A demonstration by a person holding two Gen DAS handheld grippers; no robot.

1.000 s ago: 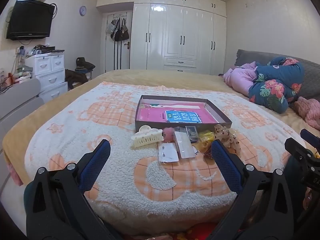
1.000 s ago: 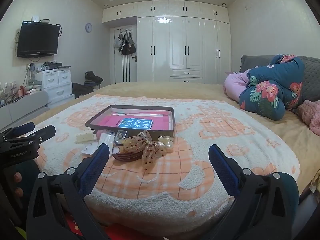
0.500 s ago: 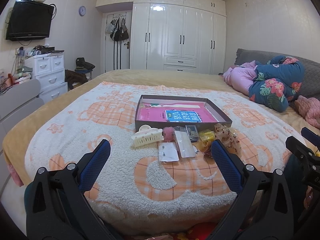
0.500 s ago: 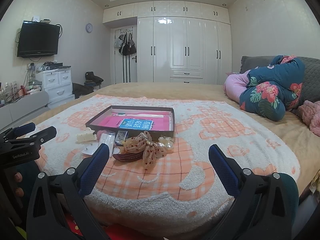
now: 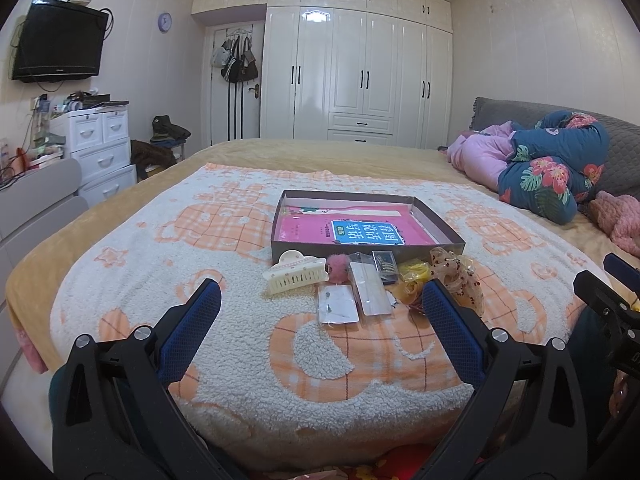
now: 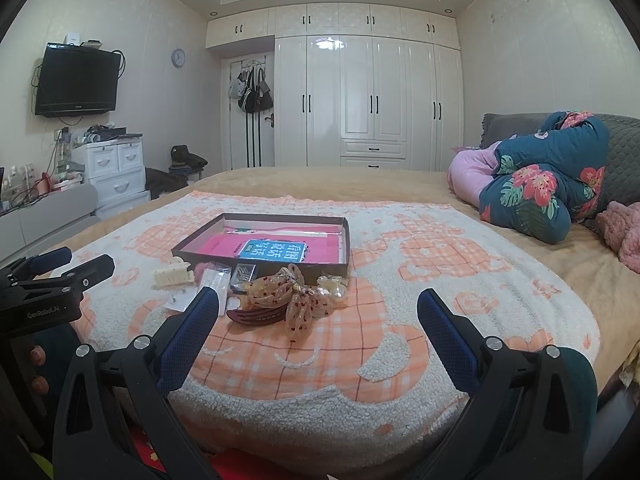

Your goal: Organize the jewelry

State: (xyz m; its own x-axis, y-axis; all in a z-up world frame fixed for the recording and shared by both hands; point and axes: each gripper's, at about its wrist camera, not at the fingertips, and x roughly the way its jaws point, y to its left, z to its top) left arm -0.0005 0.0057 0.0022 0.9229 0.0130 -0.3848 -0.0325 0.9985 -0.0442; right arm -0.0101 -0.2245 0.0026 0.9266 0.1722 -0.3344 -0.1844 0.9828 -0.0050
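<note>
Both tongs hang at the near edge of the bed, spread wide and empty: the left tongs [image 5: 320, 320] and the right tongs [image 6: 318, 320] each show two blue-padded fingers well apart, with nothing between them. In the right wrist view the left tongs appear at the far left edge, a hand [image 6: 36, 368] partly visible beneath them.

The jewelry and hair pieces lie in a small cluster on the orange-and-white blanket [image 5: 224, 240], just in front of a shallow dark box [image 5: 276, 240]. The box sits with its long axis running left to right across the bed, its open top facing up; inside lies a pink booklet [image 5: 312, 230] with a blue label.

At the left of the cluster, a cream claw clip [image 5: 294, 276] lies with its long axis left to right, teeth pointing toward the tongs. Beside it sits a pink fuzzy ball [image 5: 338, 272]. Two clear packets [image 5: 338, 304] lie flat, long axes pointing roughly from the tongs toward the box. A small dark case [image 5: 385, 270] lies just behind them. To the right are a yellow piece [image 5: 416, 270] and a sheer dotted bow [image 6: 296, 296]. A dark brown barrette [image 6: 256, 316] lies in front of the bow, long axis left to right, and a pearly clip [image 6: 334, 285] rests against the box's front right corner.
</note>
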